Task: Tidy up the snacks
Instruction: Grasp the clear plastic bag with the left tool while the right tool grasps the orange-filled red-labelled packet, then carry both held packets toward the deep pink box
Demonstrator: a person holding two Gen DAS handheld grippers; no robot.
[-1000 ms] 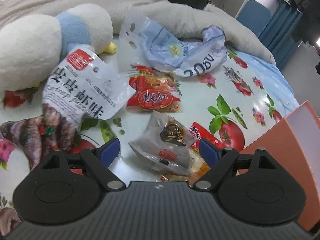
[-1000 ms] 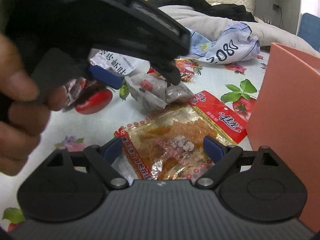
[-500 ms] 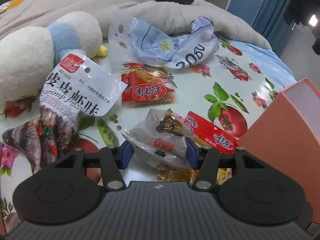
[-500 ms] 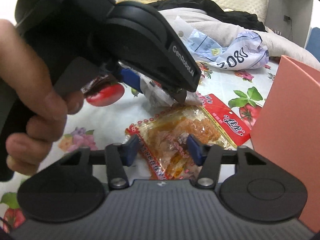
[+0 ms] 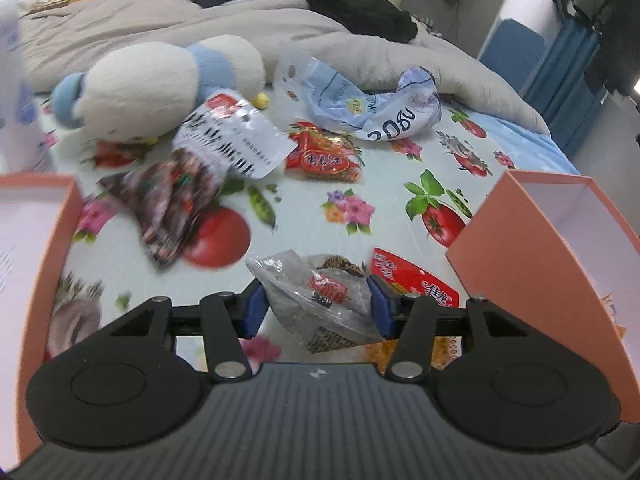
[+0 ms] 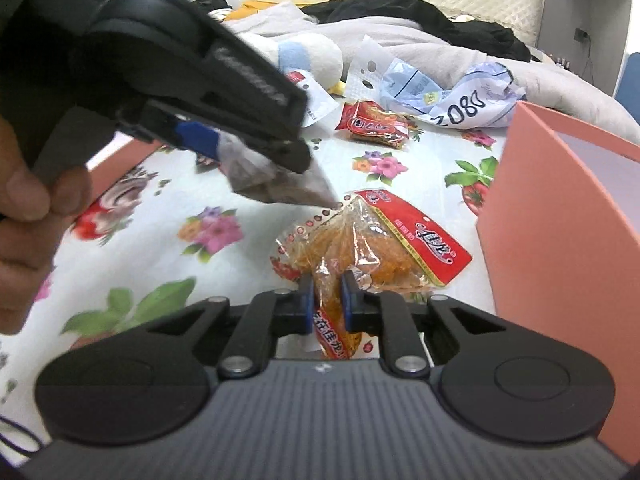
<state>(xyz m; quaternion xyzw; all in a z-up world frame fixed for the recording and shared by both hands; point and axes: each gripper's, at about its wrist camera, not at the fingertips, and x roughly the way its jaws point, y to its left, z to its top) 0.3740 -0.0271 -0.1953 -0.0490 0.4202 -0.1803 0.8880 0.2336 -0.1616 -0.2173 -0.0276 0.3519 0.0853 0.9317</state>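
My left gripper is shut on a grey clear snack pack with a red label, lifted off the flowered sheet. The right wrist view shows that same pack hanging under the left gripper, which a hand holds. My right gripper is shut on an orange snack bag with a red header, pinching its near end. In the left wrist view the red header of that bag peeks out beside the grey pack. An orange box stands just right of it.
On the sheet lie a shrimp-snack bag, a small red packet and a crumpled blue-white bag. A plush toy and a grey blanket lie behind. A second orange box stands at the left.
Both grippers closed on their packs and lifted them, pulling back from the pile. The grey pack came off the orange bag. The left orange box came into view.
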